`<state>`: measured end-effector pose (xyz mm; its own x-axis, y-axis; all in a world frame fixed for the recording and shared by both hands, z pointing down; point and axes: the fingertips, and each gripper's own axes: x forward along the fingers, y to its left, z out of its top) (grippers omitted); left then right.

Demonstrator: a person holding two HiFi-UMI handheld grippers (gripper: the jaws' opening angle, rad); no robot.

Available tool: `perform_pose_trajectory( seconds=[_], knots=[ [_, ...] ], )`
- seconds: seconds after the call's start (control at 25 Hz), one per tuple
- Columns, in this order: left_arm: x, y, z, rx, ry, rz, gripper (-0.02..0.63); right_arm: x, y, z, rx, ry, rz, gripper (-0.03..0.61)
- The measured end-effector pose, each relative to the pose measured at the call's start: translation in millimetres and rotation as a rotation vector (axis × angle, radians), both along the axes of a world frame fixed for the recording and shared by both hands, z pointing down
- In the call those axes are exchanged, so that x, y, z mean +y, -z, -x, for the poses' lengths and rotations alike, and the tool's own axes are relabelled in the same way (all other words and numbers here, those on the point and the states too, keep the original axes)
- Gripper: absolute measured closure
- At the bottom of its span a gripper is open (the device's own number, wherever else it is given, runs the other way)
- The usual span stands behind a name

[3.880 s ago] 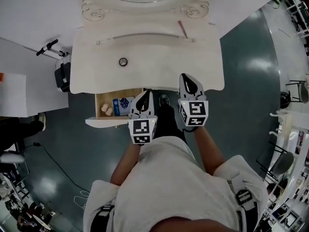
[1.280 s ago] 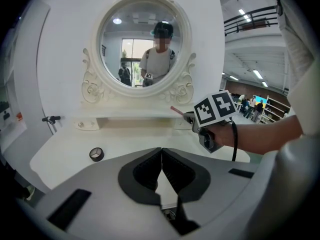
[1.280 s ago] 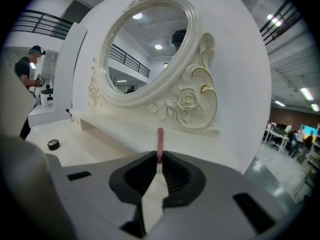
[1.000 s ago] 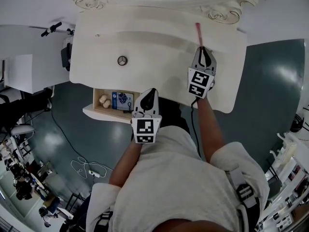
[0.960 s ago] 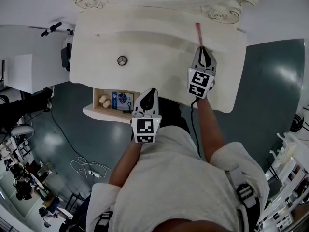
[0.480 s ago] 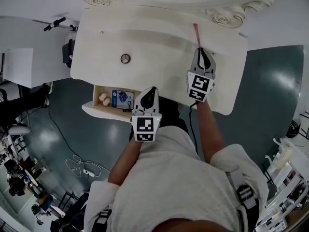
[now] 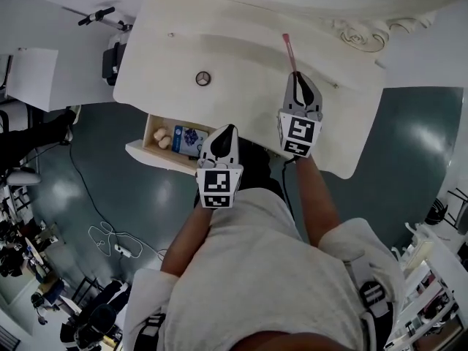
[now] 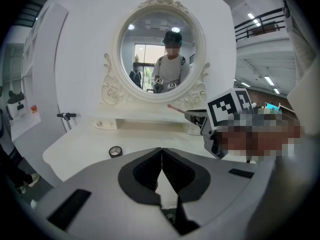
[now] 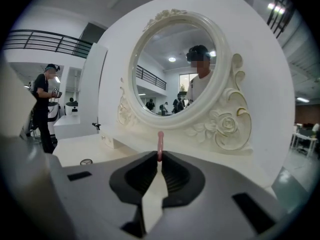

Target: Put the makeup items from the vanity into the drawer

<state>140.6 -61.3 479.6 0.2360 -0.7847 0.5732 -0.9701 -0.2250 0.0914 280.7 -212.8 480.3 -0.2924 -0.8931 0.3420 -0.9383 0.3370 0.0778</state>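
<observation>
A thin pink makeup stick (image 7: 289, 53) (image 9: 160, 143) pokes out forward from between the jaws of my right gripper (image 7: 296, 75) (image 9: 160, 157), which is shut on it above the right back of the cream vanity top (image 7: 248, 104). A small round black item (image 7: 202, 78) (image 8: 115, 151) (image 9: 86, 162) lies at the middle left of the top. The open drawer (image 7: 150, 141) under the front edge holds a blue packet (image 7: 189, 139) and two beige puffs (image 7: 161, 136). My left gripper (image 7: 226, 129) (image 8: 161, 153) is shut and empty, hovering by the drawer's right end.
An ornate oval mirror (image 8: 159, 48) (image 9: 176, 70) rises behind a low shelf (image 8: 145, 121) at the back of the vanity. People stand in the room at the left (image 9: 44, 109). Cables (image 7: 110, 243) lie on the dark floor.
My right gripper has risen and drawn back a little with the pink stick in its jaws. The left gripper has drifted slightly. The head view has swung, so the vanity looks more tilted.
</observation>
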Motion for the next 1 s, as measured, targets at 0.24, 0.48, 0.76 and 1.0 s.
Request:
perform_pose_trajectory(
  seconds=[0.24, 0.48, 0.76, 1.0],
  knots=[
    [4.4, 3.3, 14.0, 0.004, 0.035, -0.01, 0.607, 4.7, 7.1, 28.7, -0.006, 0.058, -0.015, 0.543],
    [15.0, 5.4, 30.7, 0.002, 0.075, -0.01, 0.607, 12.7, 8.6, 51.2, -0.008, 0.11, -0.013, 0.543],
    [28.5, 6.8, 71.6, -0.006, 0.169, -0.013, 0.607, 25.1, 13.0, 87.5, -0.022, 0.174, -0.014, 0.543],
    [41.8, 5.6, 93.6, -0.006, 0.222, -0.017, 0.607, 39.8, 13.5, 121.4, -0.038, 0.248, -0.013, 0.543]
  ],
)
